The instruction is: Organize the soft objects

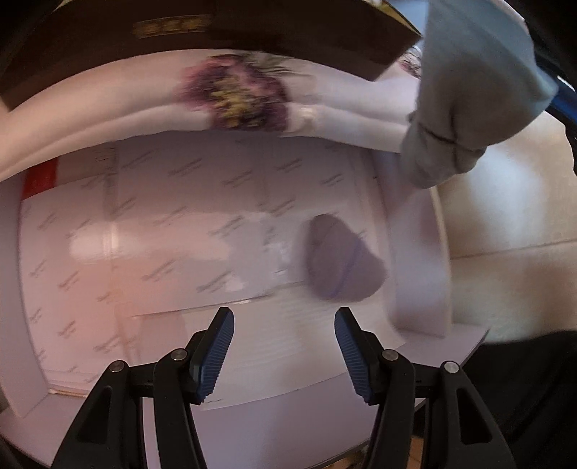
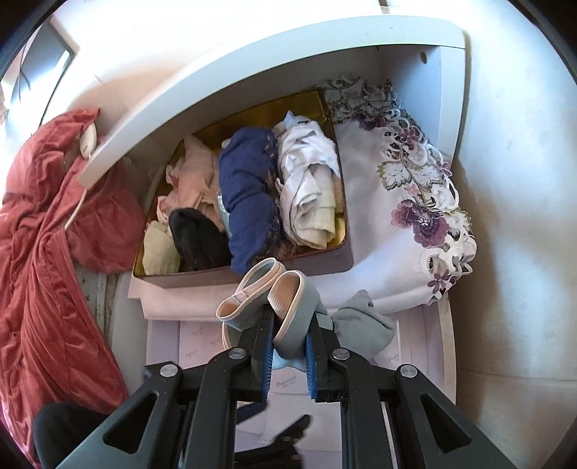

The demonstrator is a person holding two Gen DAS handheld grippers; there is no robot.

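Right wrist view: right tool (image 2: 288, 326) is clamped on a pale blue-grey garment (image 2: 364, 323) with a peach elastic band (image 2: 252, 288). Band loops stick up past the fingers, the rest of the cloth bunches out to the right. It hangs just above a drawer lined with printed paper (image 2: 196, 348).

Far of the tool, a dark box (image 2: 252, 276) with a gold inside sits in the drawer, packed with soft stuff: navy piece (image 2: 247, 202) in the middle, white bundle (image 2: 310, 187) right of it, peach cloth (image 2: 194, 173) to the left, black piece (image 2: 196, 240) and pale yellow one (image 2: 158, 250) at the near-left corner. A white cloth with purple flower embroidery (image 2: 422, 216) lies just right of the box and runs under it. A red blanket (image 2: 39, 252) is heaped outside the drawer on the left.

Left wrist view, blurred: left tool (image 1: 284, 346) is open, nothing between its blue pads (image 1: 216, 357). It points down at the drawer's paper lining (image 1: 162, 252). A small purple-grey lump (image 1: 342, 267) lies on the lining to the right, can't tell what it is. The embroidered cloth (image 1: 234, 93) is on the far side, the dark box (image 1: 216, 32) beyond it. The blue-grey garment (image 1: 468, 90) hangs at the far right.
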